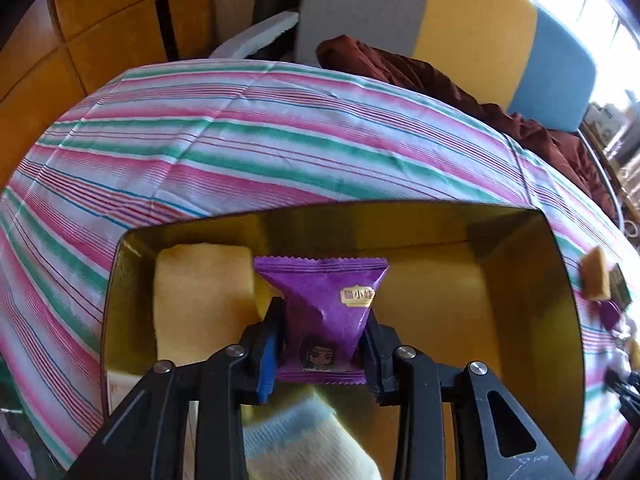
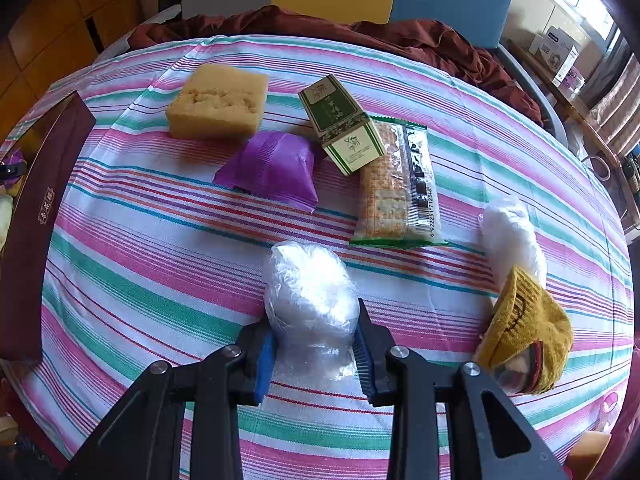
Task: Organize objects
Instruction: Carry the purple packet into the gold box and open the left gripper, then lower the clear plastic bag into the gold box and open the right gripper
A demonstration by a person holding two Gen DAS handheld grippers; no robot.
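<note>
1. Where the left-wrist view begins, a pale, soft knitted sock (image 1: 304, 440) lies nearest, in the near part of a gold-lined rectangular box (image 1: 560, 280) on the striped pink, green and white tablecloth (image 1: 200, 140).
2. Just beyond the sock, the left gripper (image 1: 322, 340) is clamped on a crinkled purple foil snack packet (image 1: 328, 300) with zigzag ends, held over the box.
3. Left of the packet, a yellow sponge block (image 1: 200, 300) rests inside the box.
4. In the right-wrist view, the right gripper (image 2: 316, 344) squeezes a rounded ball of clear crumpled plastic film (image 2: 312, 296) on the cloth.
5. To the right lie a mustard knitted sock (image 2: 524, 320) and a second white plastic wad (image 2: 508, 232).
6. Farther off sit a cracker pack (image 2: 396, 184), a second purple packet (image 2: 272, 168), a green-and-white carton (image 2: 340, 120) and a porous yellow sponge (image 2: 220, 104).
7. At the far edge, rumpled maroon fabric (image 2: 440, 44) borders the cloth.
</note>
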